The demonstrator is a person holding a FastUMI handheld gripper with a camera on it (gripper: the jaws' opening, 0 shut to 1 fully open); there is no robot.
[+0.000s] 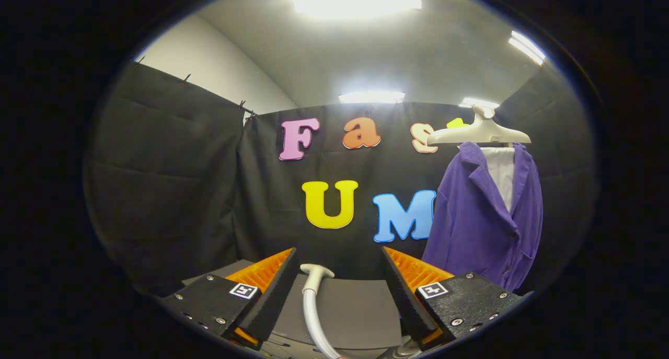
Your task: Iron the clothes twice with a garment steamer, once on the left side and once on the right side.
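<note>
Between spread fingers [339, 291]: white steamer head [315, 273], untouched

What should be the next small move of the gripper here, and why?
Probably lower the gripper onto the white steamer hose and close. Its fingers stand open and hold nothing, the hose lies between them, and the purple jacket hangs beyond, off to the right.

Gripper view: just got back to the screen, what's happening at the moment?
The tool is open, holding nothing. Between its fingers lies the white steamer head on its hose, resting on the grey table. Beyond the right finger, a purple cardigan over a white shirt hangs on a pale hanger. The steamer has not been picked up, so no ironing pass is under way.
</note>
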